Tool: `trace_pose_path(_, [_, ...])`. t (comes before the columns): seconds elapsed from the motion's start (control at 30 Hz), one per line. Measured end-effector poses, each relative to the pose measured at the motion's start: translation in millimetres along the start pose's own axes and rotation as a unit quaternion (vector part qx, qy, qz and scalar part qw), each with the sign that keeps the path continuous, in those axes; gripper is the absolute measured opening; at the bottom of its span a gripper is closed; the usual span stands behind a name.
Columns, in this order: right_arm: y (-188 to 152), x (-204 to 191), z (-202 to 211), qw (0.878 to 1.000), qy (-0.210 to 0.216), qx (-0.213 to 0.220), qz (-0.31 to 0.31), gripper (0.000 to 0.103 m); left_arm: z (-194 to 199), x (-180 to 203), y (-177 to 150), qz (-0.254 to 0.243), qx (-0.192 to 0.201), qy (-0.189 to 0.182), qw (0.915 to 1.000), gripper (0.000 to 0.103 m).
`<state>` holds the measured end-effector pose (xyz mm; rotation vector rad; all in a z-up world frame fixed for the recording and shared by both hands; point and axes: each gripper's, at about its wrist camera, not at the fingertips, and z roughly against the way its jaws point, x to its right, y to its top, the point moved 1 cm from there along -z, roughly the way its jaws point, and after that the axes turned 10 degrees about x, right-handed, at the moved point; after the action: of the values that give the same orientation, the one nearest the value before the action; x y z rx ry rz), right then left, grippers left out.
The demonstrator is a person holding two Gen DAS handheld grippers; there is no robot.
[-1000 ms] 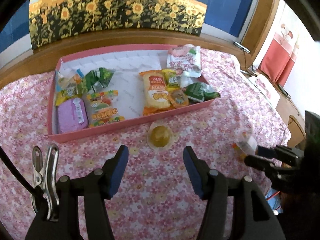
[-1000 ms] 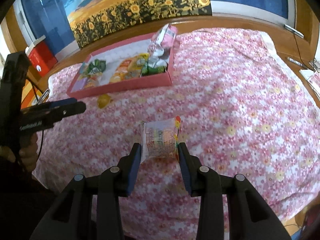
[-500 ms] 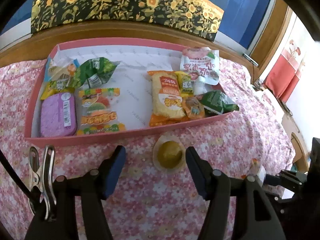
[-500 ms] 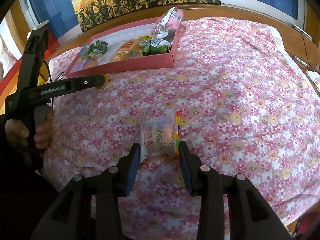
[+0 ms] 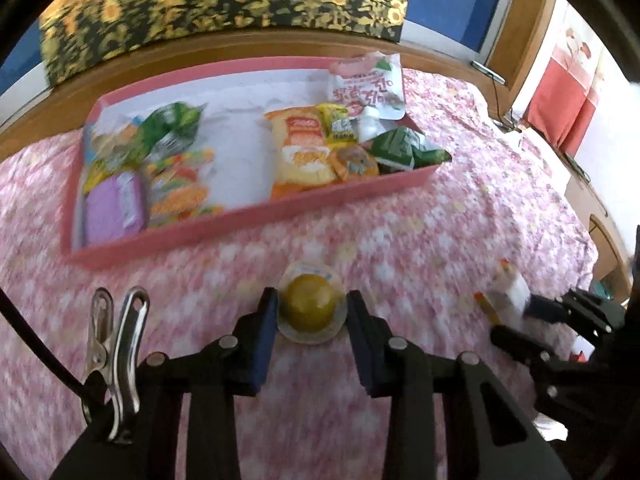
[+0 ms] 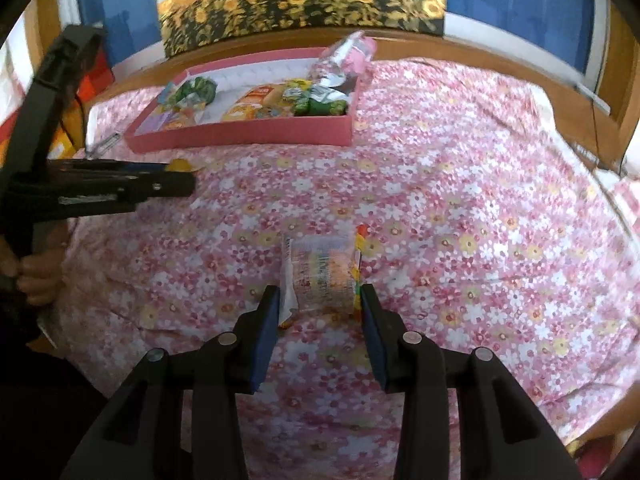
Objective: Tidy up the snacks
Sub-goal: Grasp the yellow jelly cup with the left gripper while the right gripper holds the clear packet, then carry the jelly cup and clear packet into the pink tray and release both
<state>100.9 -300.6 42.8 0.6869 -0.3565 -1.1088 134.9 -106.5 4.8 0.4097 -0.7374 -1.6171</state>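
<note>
Left wrist view: my left gripper (image 5: 312,312) has its blue pads (image 5: 266,332) pressed against both sides of a small round jelly cup (image 5: 310,307), pinching it just above the flowered pink cloth (image 5: 400,248). Beyond the cup, well apart from it, the pink tray (image 5: 248,216) sits on the cloth, holding an orange chip bag (image 5: 302,152), a green packet (image 5: 394,146), a purple pack (image 5: 114,208) and a pink-and-white pouch (image 5: 366,88) leaning up at the far right corner. The left half of the tray is smeared by blur, so I cannot read those wrappers. A metal clip (image 5: 116,364) hangs at the left of my fingers.

In the right wrist view, my right gripper (image 6: 320,300) pinches a clear snack packet (image 6: 322,276) with a coloured edge; its near end sits between my pads while the rest sticks out forward over the cloth. The tray (image 6: 248,136) lies far ahead to the left, nothing standing between. My left gripper (image 6: 176,182) reaches in from the left edge, with only a sliver of the yellow cup (image 6: 178,165) showing above its tip. My left hand (image 6: 34,276) is partly cut off by the frame.
</note>
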Motion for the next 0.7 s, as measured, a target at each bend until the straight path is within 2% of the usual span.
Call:
trace_pose_path(0.07, [0.8,-8.8,3.0,1.000,0.023,0.006,0.013,0.039,10.9,-3.1,-9.3,0.002,-0.008,0.008,0.9999,0.035])
trace_pose_path(0.13, [2.1,-21.5,6.0,0.997,0.064,0.010,0.030,0.039,22.7,-6.3,-20.1,0.001,-0.018,0.024,0.9996,0.036])
trace_pose_path(0.23, [2.9,-39.6,4.2,0.993,0.097,0.000,0.066,0.038,44.9,-9.9,-37.5,-0.001,-0.026,0.047,0.9986,0.036])
trace_pose_path(0.33, [2.9,-43.3,-4.0,0.992,0.098,-0.023,0.074,0.039,56.1,-15.0,-47.9,0.002,-0.033,0.058,0.9977,0.036])
trace_pose_path(0.53, [7.7,-38.2,1.5,0.993,0.104,-0.005,0.054,0.042,63.0,-29.0,-61.1,0.033,-0.040,0.056,0.9970,0.037])
trace_pose_path(0.7, [7.4,-36.1,-3.1,0.993,0.110,-0.011,0.033,0.039,72.7,-27.8,-61.2,0.025,-0.035,0.067,0.9968,0.037])
